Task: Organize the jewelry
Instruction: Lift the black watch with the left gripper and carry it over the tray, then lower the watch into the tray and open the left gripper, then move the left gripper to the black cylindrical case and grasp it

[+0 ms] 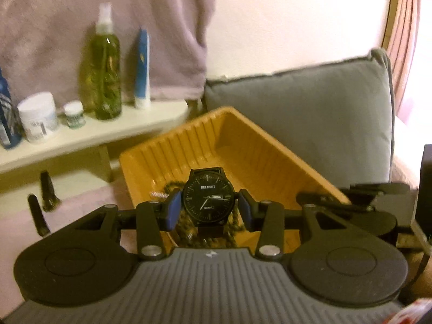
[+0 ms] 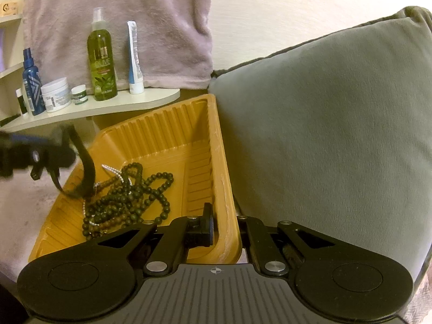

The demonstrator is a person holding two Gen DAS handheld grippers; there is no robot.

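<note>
- The watch (image 1: 208, 198) is held between the pads of the left tongs (image 1: 208, 210), dial facing the camera, strap axis running vertically.
- It is suspended over the near-left part of the orange tray (image 1: 270, 167), above the bead necklaces (image 2: 127, 197).
- The right tongs (image 2: 226, 229) are clamped on the tray's right rim, beside the grey cushion (image 2: 324, 135).
</note>
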